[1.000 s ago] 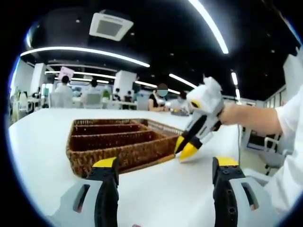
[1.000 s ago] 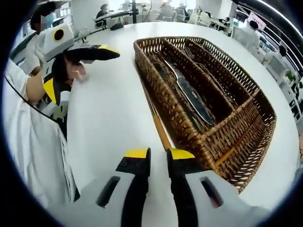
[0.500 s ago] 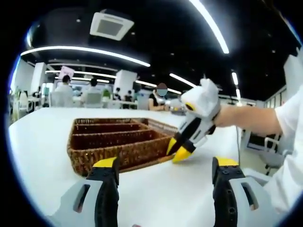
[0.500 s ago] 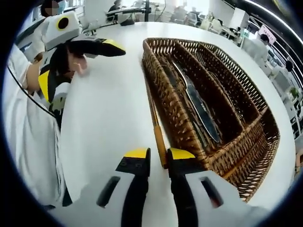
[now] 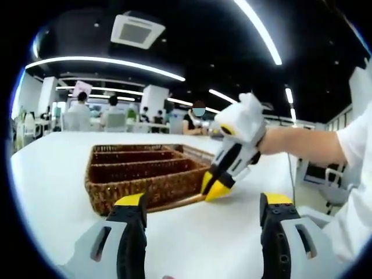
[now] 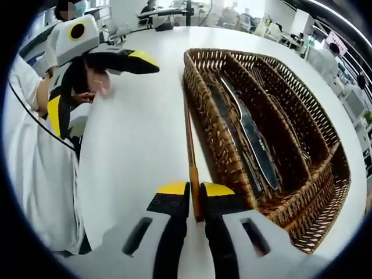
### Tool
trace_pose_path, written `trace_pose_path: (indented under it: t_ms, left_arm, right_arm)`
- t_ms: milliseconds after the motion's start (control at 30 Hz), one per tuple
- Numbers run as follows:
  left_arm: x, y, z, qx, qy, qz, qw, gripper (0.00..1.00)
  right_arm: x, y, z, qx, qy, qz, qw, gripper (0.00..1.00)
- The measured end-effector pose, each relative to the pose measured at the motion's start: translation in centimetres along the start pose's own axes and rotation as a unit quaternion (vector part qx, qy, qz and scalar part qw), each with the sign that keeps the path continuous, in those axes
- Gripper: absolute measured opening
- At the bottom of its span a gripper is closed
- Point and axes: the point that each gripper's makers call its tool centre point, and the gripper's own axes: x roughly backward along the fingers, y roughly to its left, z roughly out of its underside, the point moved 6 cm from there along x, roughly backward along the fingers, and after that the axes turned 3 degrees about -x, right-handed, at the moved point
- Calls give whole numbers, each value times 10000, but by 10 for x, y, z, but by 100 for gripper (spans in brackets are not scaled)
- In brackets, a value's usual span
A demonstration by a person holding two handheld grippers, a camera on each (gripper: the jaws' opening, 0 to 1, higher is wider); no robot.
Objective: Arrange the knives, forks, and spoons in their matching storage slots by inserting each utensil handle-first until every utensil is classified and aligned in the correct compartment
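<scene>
A brown wicker basket [image 6: 302, 203] with long compartments stands on the white table [image 6: 133, 151]. Knives [image 6: 256, 139] lie in its middle slots. A thin utensil with a wooden handle [image 6: 193, 177] lies on the table along the basket's near wall; its head is too small to tell. My right gripper [image 6: 195, 190] is shut on that handle. From the left gripper view, the right gripper [image 5: 212, 189] points down at the handle's end [image 5: 180, 203] beside the basket [image 5: 145, 186]. My left gripper [image 5: 203, 200] is wide open with nothing between its fingers, and appears as the left gripper [image 6: 102, 87] hovering over the table.
A person's white sleeve [image 6: 35, 168] and hand [image 6: 96, 87] are at the left edge. Other people [image 5: 110, 107] sit at tables far behind. Bare table surface lies between the basket and the left gripper.
My right gripper has moved closer to the basket and its jaws have narrowed onto the wooden handle. The left gripper has held still and open.
</scene>
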Motion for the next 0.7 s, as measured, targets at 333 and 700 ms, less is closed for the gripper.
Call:
trace_pose_path:
  t_ms: [333, 700]
  left_arm:
    - [1, -1, 3, 84, 57, 61, 9999, 77]
    - [-1, -7, 10, 262, 181, 251, 9992, 71]
  right_arm:
    - [-1, 7, 1, -273, -164, -451, 9985, 6]
    - [5, 20, 7, -1094, -549, -1184, 9854, 5]
